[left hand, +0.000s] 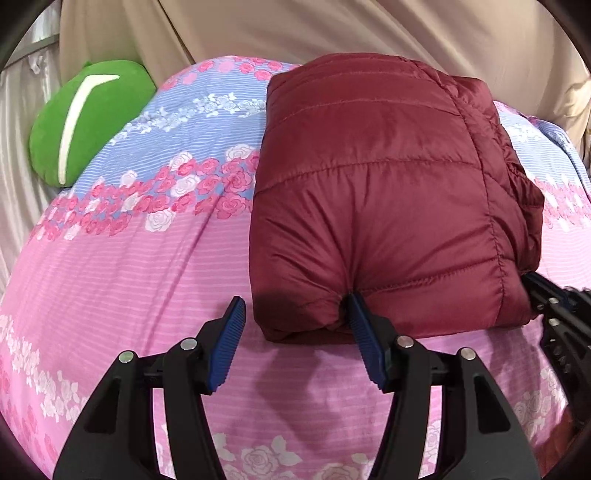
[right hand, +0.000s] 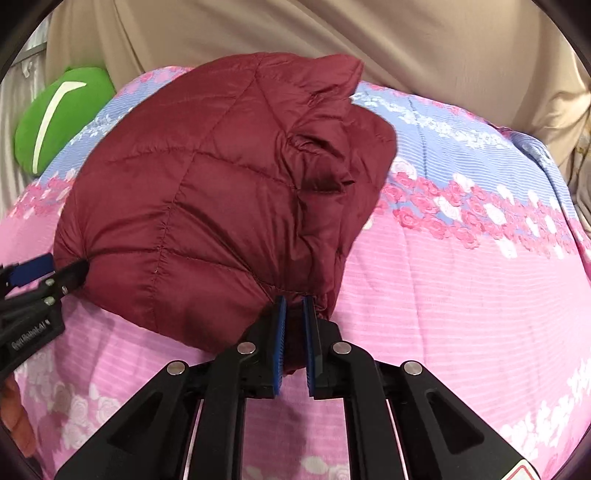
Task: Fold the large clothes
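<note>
A maroon quilted puffer jacket [left hand: 376,192] lies folded into a thick bundle on a pink and blue floral bedspread [left hand: 129,266]. My left gripper [left hand: 293,315] stands open at the bundle's near left corner. Its right finger [left hand: 360,325] pokes into the near edge, and its left finger [left hand: 231,328] hangs over bare bedspread. In the right wrist view my right gripper [right hand: 295,314] is shut on a pinch of the jacket [right hand: 207,192] at its near right corner. Each gripper also shows in the other's view: the right gripper [left hand: 535,291] and the left gripper [right hand: 61,271].
A green plush cushion [left hand: 88,122] with a white stripe lies at the bed's far left. Beige cloth [left hand: 332,26] hangs behind the bed. Part of a hand [right hand: 18,424] shows at the lower left of the right wrist view. The bedspread [right hand: 461,295] stretches right of the jacket.
</note>
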`<state>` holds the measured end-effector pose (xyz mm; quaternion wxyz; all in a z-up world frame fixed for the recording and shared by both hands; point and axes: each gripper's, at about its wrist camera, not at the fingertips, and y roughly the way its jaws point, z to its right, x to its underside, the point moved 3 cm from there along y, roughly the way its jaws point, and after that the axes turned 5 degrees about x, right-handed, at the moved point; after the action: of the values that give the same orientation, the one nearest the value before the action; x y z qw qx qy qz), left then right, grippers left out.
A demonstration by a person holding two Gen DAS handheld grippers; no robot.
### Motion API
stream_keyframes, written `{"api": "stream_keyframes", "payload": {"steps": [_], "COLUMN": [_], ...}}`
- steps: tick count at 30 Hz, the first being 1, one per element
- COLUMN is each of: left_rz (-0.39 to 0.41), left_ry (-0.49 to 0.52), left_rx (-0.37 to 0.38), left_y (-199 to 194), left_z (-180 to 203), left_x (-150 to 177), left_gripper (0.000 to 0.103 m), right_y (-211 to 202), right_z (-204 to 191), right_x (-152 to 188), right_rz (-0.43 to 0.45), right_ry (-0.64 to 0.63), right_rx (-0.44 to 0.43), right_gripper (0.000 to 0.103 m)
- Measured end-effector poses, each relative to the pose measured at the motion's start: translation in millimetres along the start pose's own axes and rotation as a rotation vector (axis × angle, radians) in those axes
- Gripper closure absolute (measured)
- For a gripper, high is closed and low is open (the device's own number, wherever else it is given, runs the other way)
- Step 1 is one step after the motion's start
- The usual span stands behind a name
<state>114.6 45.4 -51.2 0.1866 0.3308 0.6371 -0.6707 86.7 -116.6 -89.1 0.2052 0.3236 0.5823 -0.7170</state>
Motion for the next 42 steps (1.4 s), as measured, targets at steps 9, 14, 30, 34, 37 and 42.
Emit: {"api": "stream_keyframes", "payload": {"steps": [9, 14, 30, 34, 37, 42], "left_rz": [0.036, 0.078, 0.095, 0.096, 0.095, 0.096], "left_ry": [-0.061, -0.004, 0.018, 0.022, 0.024, 0.026], "left_rx": [0.014, -0.031, -0.081, -0.090, -0.093, -0.096], "left_y": [-12.7, -27.6, -36.2, -36.3, -36.2, -36.1], "left_z": [10.9, 33.0, 49.1, 50.4, 50.7, 50.4], "left_x": [39.1, 49.4, 60.7, 61.2, 61.5, 61.6], "left_gripper": [0.021, 0.012, 0.007, 0.007, 0.007, 0.007], "right_y": [-39.1, -34.5, -53.6, -52.9, -53.2, -53.4], "right_z": [18.8, 21.5, 7.0, 8.1, 8.8, 8.3], "right_x": [38.4, 61.0, 80.9, 81.5, 82.0, 82.2], "right_rz": [0.083, 0.022, 0.078, 0.075, 0.075, 0.076], "right_ry": [0.076, 0.082, 0.036, 0.040, 0.040, 0.042], "right_rx": [0.047, 0.038, 0.070, 0.072, 0.077, 0.085], "right_gripper": [0.047, 0.041, 0.031, 0.031, 0.031, 0.031]}}
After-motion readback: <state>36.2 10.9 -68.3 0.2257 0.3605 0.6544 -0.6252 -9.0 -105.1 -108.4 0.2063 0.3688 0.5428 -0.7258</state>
